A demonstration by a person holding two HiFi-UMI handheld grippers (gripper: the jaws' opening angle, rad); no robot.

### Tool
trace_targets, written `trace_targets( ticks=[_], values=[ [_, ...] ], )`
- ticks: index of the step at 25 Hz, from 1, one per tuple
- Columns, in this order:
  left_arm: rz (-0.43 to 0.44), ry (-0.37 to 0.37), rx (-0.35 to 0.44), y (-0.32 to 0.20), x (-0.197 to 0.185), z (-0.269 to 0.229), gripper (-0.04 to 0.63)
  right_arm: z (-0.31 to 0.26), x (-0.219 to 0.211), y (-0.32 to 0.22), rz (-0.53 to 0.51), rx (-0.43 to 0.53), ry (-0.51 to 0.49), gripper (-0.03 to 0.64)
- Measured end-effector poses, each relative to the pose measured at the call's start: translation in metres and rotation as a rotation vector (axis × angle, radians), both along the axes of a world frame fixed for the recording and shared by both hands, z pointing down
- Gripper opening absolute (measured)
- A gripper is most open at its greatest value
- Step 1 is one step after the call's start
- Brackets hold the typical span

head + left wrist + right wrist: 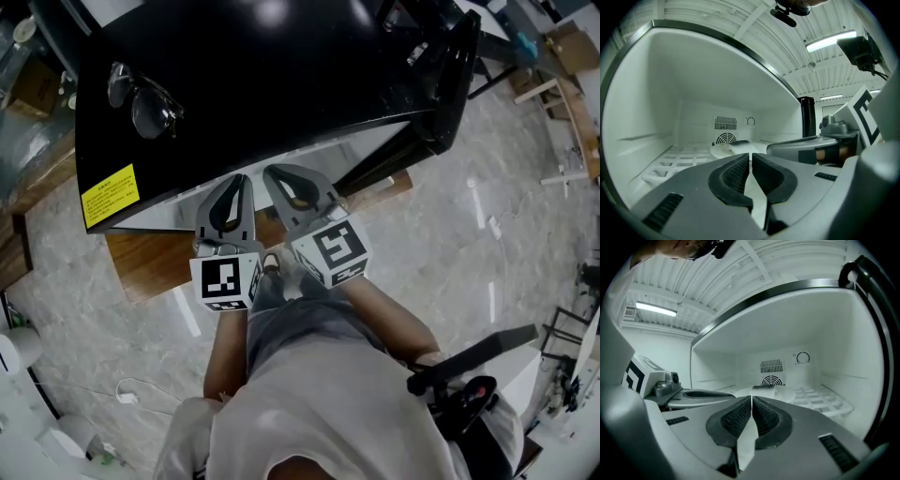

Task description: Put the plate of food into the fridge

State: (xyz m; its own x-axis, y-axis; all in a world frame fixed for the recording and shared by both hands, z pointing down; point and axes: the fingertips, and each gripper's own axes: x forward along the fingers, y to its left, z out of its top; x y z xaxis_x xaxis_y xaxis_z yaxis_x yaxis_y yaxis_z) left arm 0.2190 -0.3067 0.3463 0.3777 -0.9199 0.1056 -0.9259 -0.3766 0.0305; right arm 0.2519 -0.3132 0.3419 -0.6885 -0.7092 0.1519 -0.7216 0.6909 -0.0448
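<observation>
A small black fridge (253,84) stands open in front of me, and its white inside (665,122) fills both gripper views. A white plate (733,147) lies low on the white wire shelf (679,161), a little way in from the back wall. What is on the plate cannot be made out. My left gripper (751,157) is shut on the plate's near rim, a thin white edge between its pads. Beside it, my right gripper (752,401) is shut on the same rim of the plate (764,391). In the head view both grippers (232,199) (295,187) reach under the fridge top, which hides the plate.
The fridge door (455,66) hangs open to the right. A pair of glasses (141,101) lies on the fridge top, and a yellow label (110,195) sits on its front edge. The fridge rests on a wooden base (150,261) on a marble floor. A round vent (772,380) marks the back wall.
</observation>
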Motion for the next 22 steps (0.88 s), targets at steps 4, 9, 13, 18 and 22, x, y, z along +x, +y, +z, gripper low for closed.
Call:
trace_targets(
  ticks=[4,9,13,18,22],
  values=[
    [0.013,0.005,-0.001,-0.005,0.003,-0.001,0.035,0.000,-0.001,-0.008,0.008,0.007,0.026,0.023],
    [0.021,0.003,0.007,-0.012,0.004,-0.003,0.034,0.000,0.001,-0.019,0.028,0.003,0.021,0.023],
    [0.025,0.008,0.010,-0.013,0.004,-0.004,0.031,0.000,0.002,-0.020,0.035,-0.001,0.011,0.023],
    [0.013,0.006,0.013,-0.015,0.004,-0.004,0.031,0.000,0.003,-0.022,0.028,0.001,0.009,0.021],
    [-0.001,-0.010,0.007,-0.013,0.011,-0.003,0.031,-0.003,0.012,-0.020,0.060,0.014,0.023,0.021]
  ],
)
